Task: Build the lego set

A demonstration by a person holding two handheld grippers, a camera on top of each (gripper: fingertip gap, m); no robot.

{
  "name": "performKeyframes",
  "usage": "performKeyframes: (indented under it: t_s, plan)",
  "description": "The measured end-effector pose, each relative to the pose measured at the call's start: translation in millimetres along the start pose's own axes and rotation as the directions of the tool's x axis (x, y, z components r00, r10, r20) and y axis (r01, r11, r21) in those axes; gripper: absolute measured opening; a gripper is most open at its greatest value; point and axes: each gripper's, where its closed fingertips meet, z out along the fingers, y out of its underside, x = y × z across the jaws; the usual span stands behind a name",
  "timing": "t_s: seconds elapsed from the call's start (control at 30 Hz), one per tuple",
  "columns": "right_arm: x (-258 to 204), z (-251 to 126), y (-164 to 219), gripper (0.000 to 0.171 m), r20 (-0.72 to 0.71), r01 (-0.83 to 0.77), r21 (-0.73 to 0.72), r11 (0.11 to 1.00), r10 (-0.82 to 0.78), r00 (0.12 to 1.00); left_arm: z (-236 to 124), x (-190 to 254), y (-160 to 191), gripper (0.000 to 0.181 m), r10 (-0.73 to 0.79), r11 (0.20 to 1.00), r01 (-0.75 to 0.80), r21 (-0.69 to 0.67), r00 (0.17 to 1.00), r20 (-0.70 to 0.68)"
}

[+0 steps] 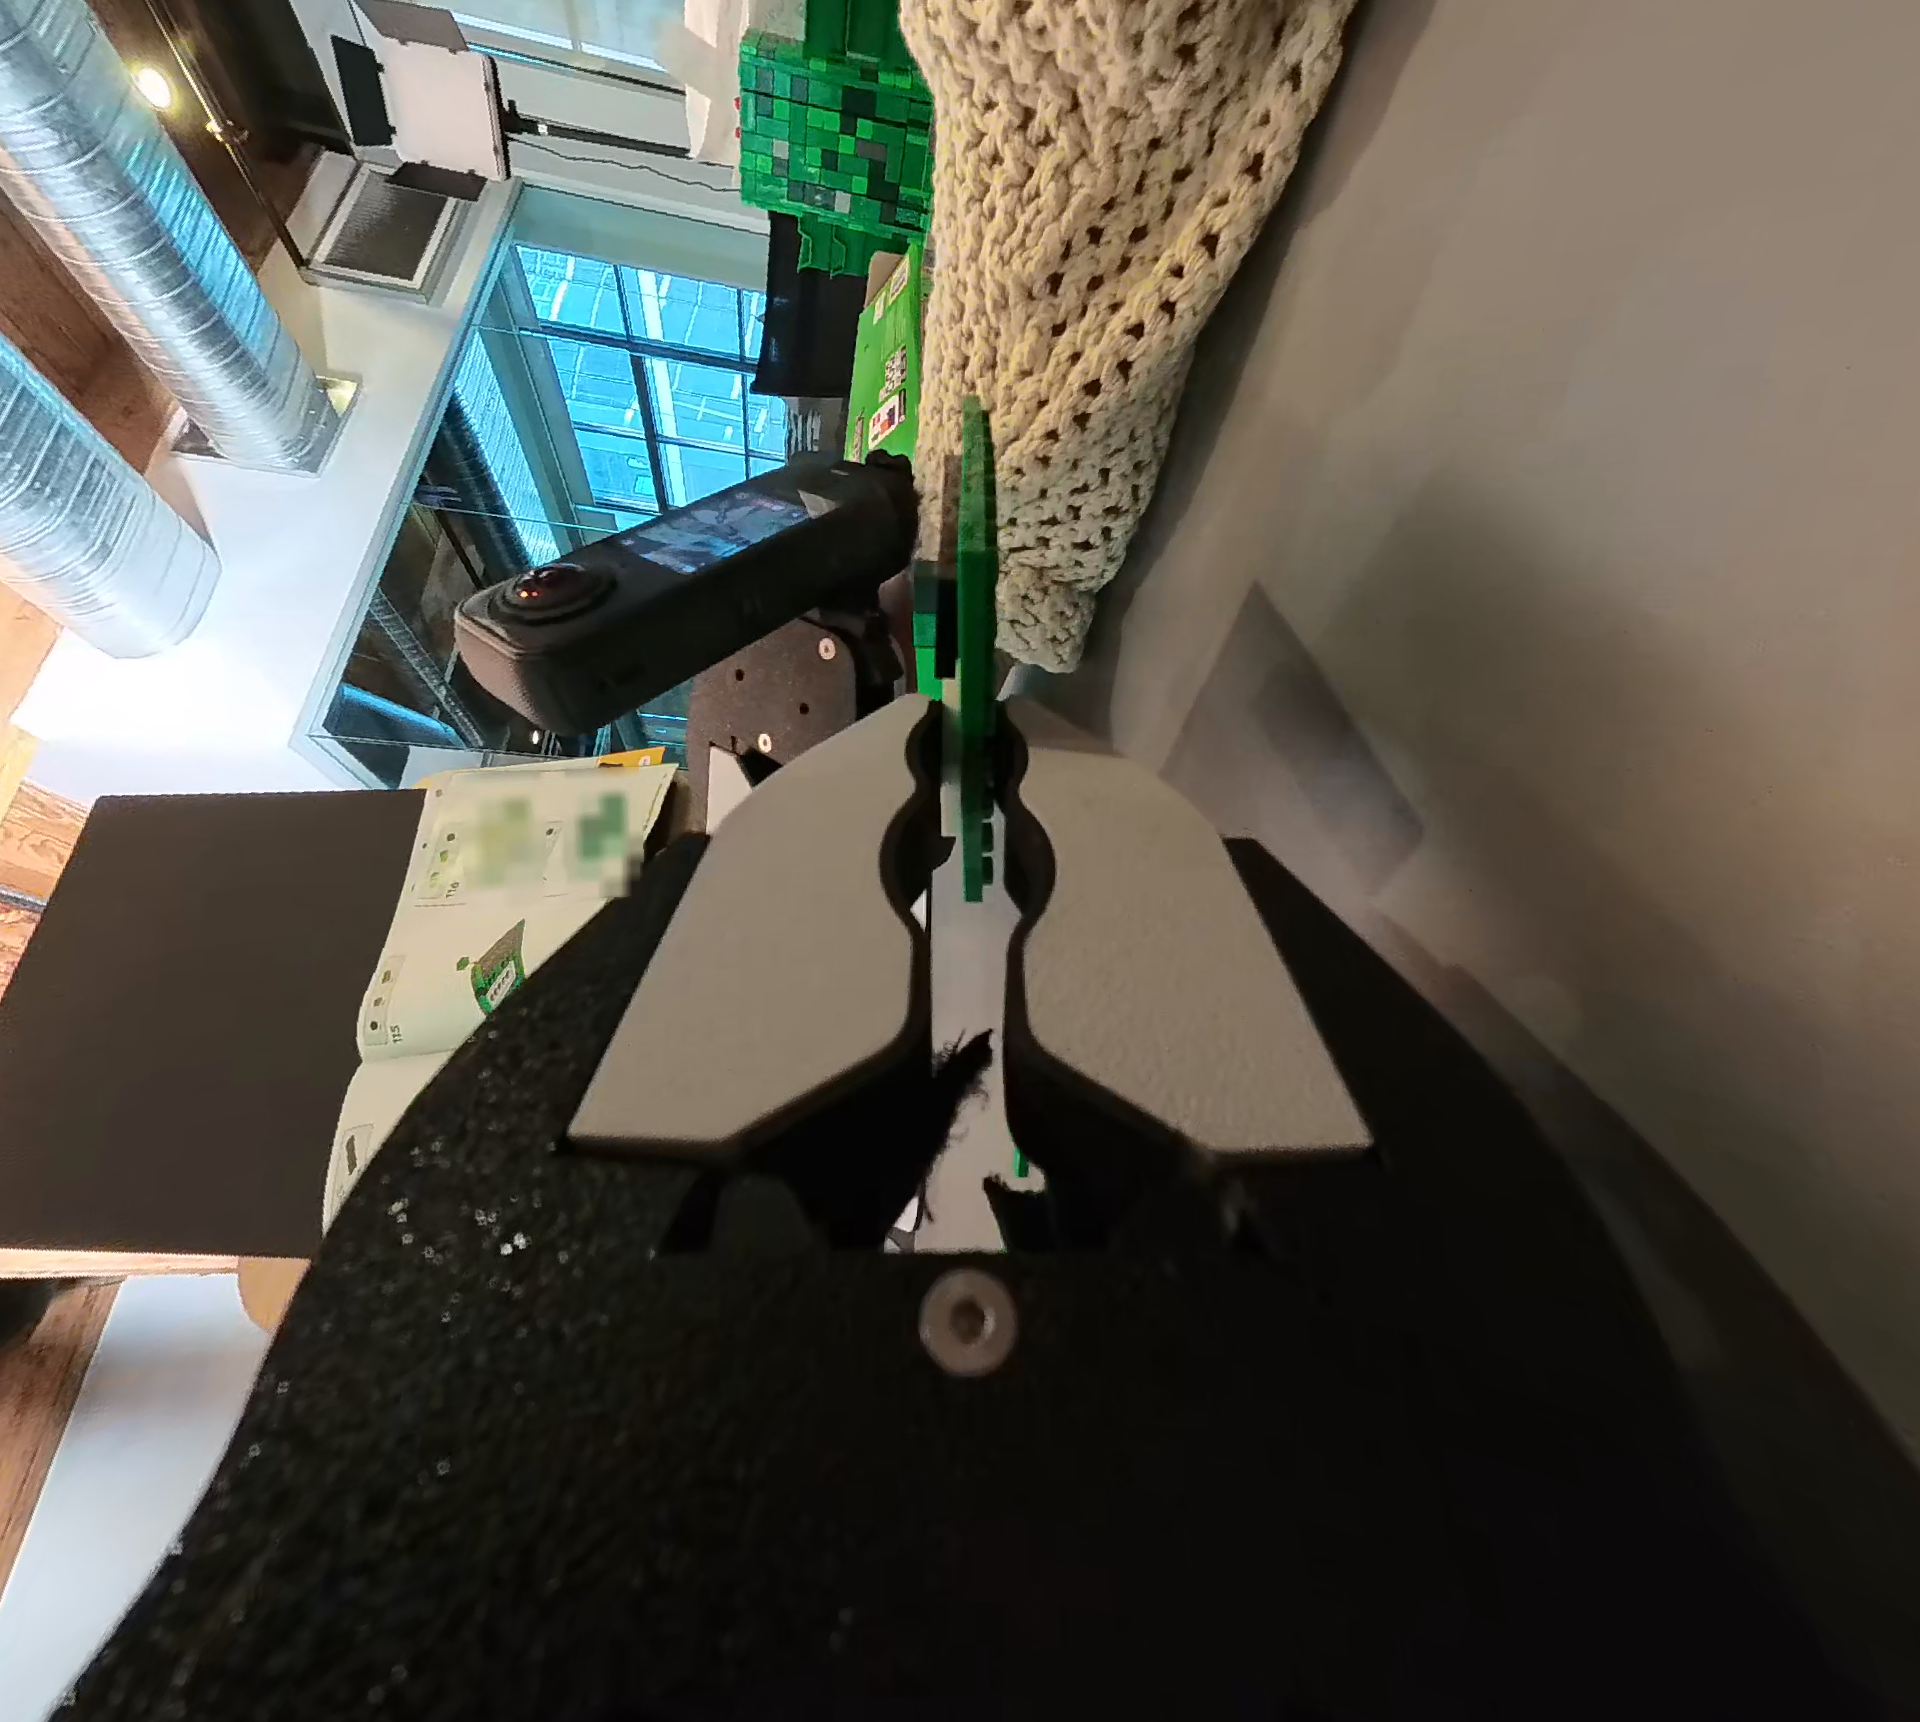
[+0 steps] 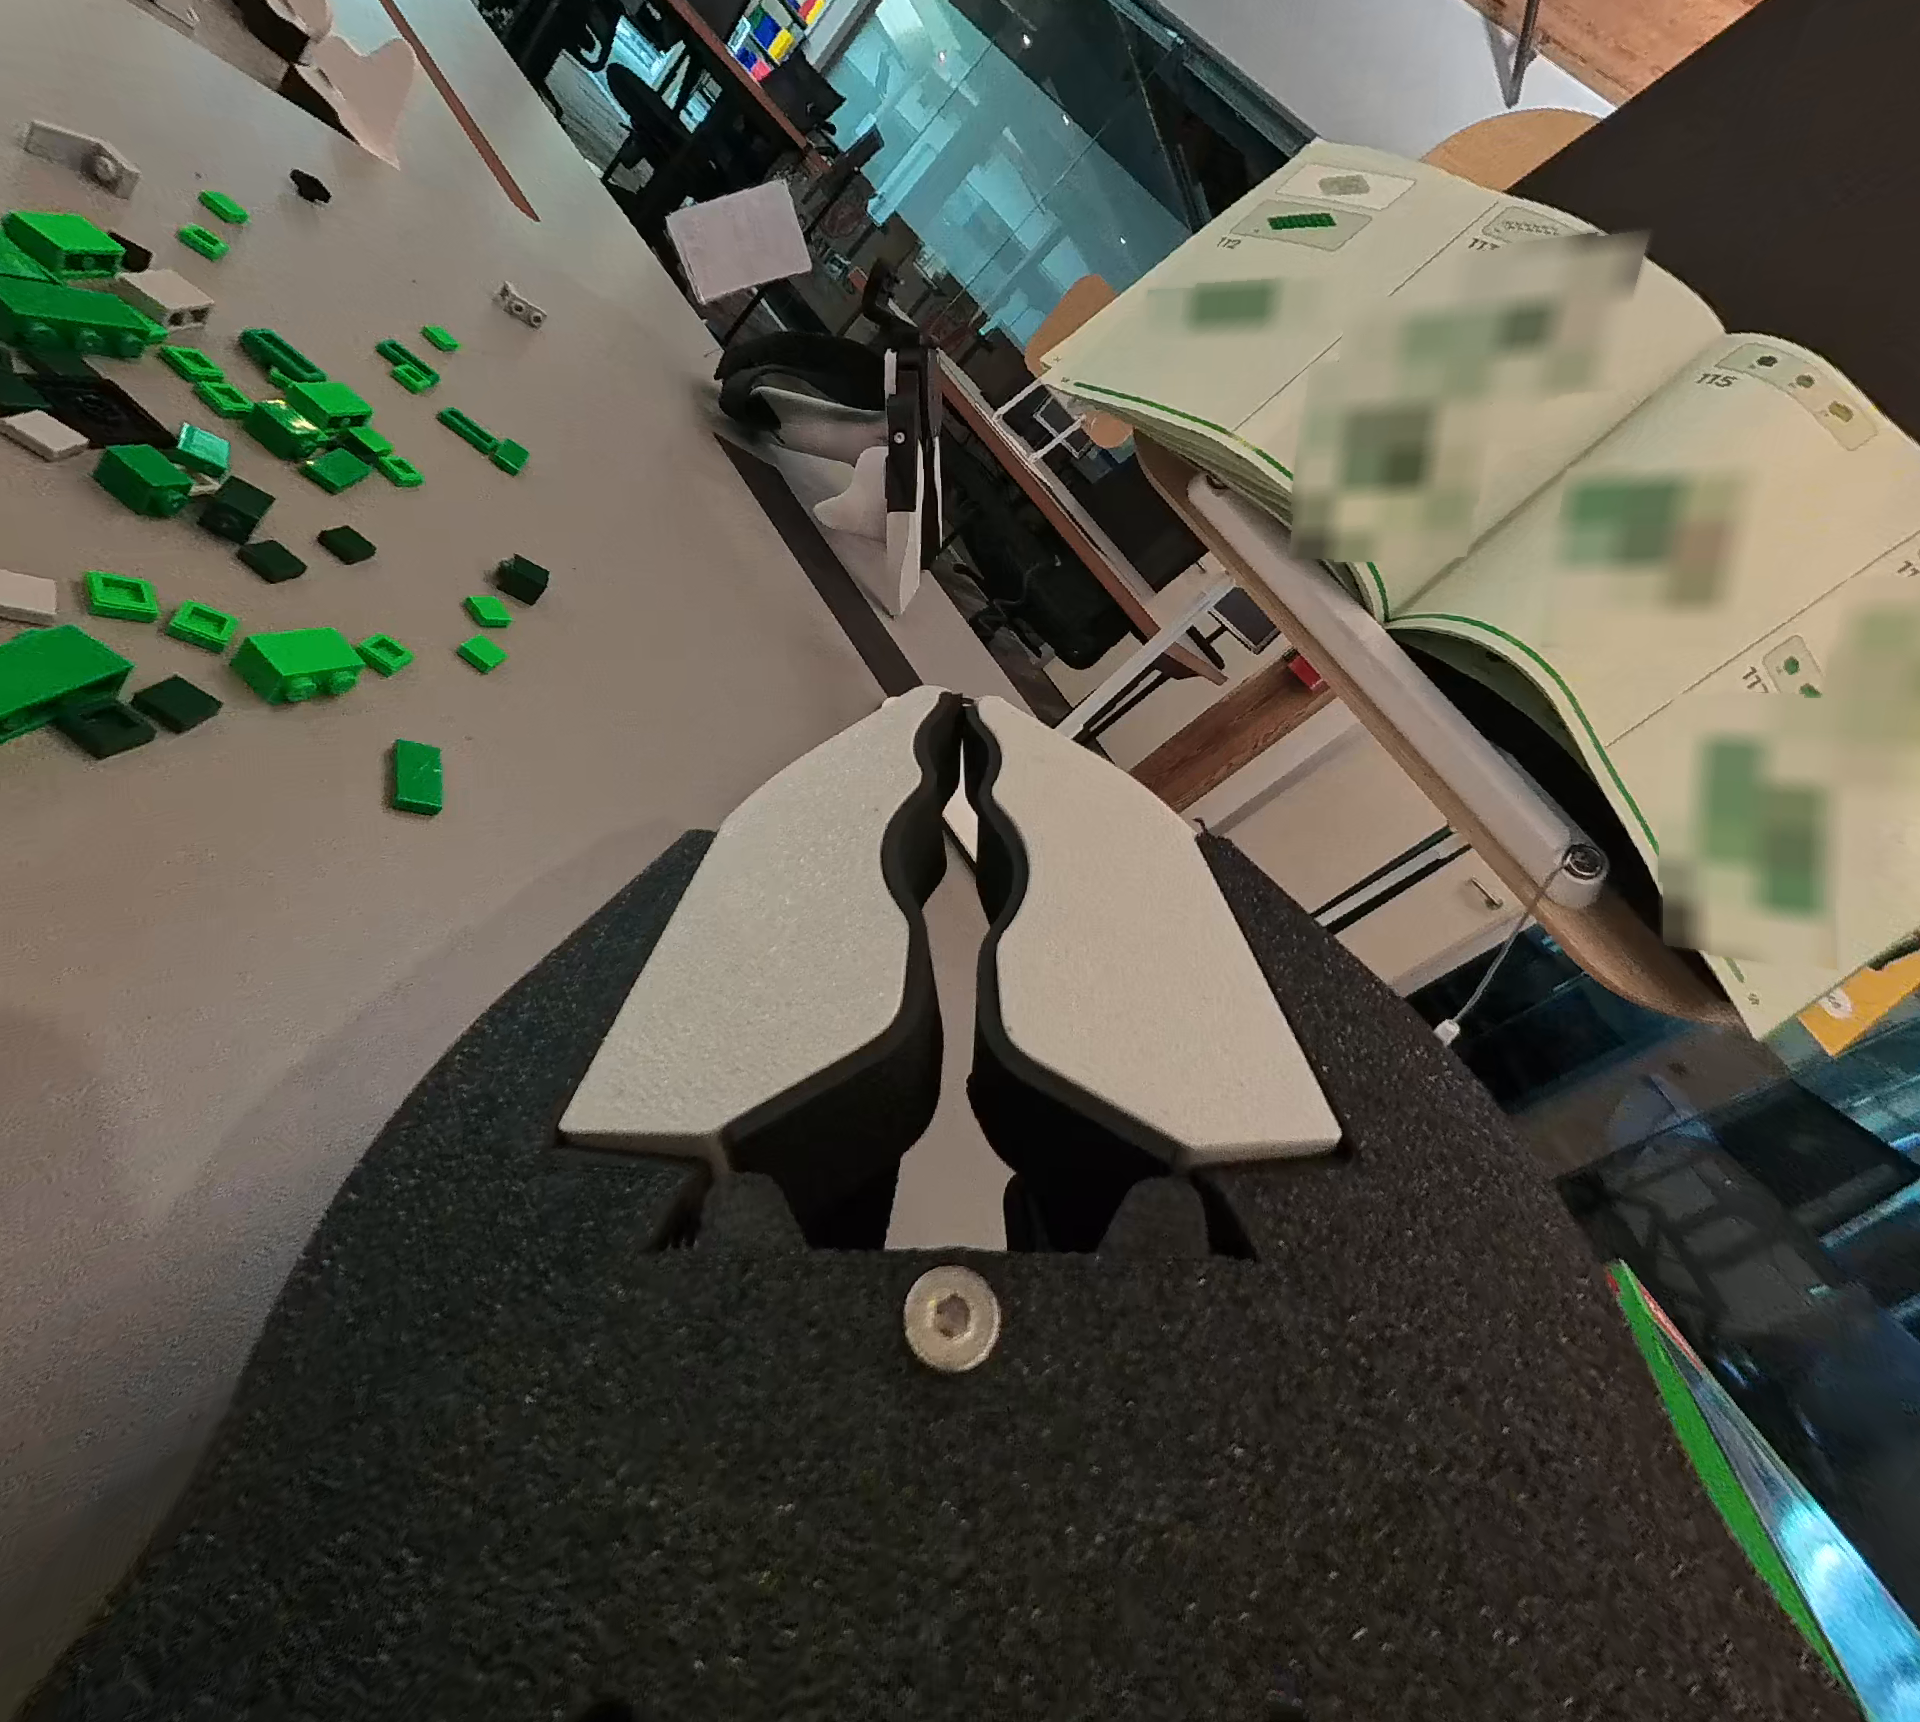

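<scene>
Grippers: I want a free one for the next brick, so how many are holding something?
1. The left gripper is shut on a green lego plate, held edge-on to its camera. The right gripper is shut with nothing between its fingers.

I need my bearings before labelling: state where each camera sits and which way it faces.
Left wrist view: on the left gripper, rolled sideways, facing a green plate in its jaws, a knitted blanket beyond.
Right wrist view: on the right gripper, shut and empty, facing loose green bricks on the table.
Shared: the open instruction booklet.
</scene>
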Motion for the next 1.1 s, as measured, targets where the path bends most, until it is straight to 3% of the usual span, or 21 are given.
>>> performKeyframes:
  t_s: [0.6, 0.73, 0.83, 0.93, 1.03, 1.1]
  plan:
    - [-3.2, 0.1, -0.2, 0.0, 0.022, 0.016, -0.001, 1.0, -0.016, 1.0, 1.0, 3.2, -1.7, 0.008, 0.006, 1.0, -0.006, -0.003, 1.0, -0.007]
    - [-19.4, -2.8, -14.7, 0.001, 0.133, -0.016, 0.079, 0.997, 0.005, 0.991, 3.4, 4.5, -2.3, 0.008, -0.014, 1.0, 0.014, 0.002, 1.0, -0.016]
    - [-68.8, -11.1, -27.8, 0.008, 0.502, -0.023, 0.059, 0.998, -0.01, 0.865, 5.4, 7.8, -3.8, 0.008, -0.022, 1.0, 0.023, 0.012, 0.999, -0.037]
    - [-101.8, -15.4, -48.4, 0.014, 0.77, 0.008, 0.013, 1.0, -0.015, 0.638, 5.2, 10.5, -5.6, 0.008, 0.004, 1.0, -0.003, 0.016, 0.999, -0.042]
    - [-120.3, -6.7, -55.6, 0.02, 0.905, 0.152, -0.061, 0.986, -0.01, 0.424, 4.6, 12.4, -7.4, 0.008, 0.018, 1.0, -0.016, 0.023, 0.999, -0.047]
    - [-128.1, 3.8, -51.5, 0.021, 0.94, 0.29, -0.059, 0.955, -0.045, 0.339, 4.1, 13.3, -7.9, 0.008, 0.019, 1.0, -0.018, 0.025, 0.999, -0.05]
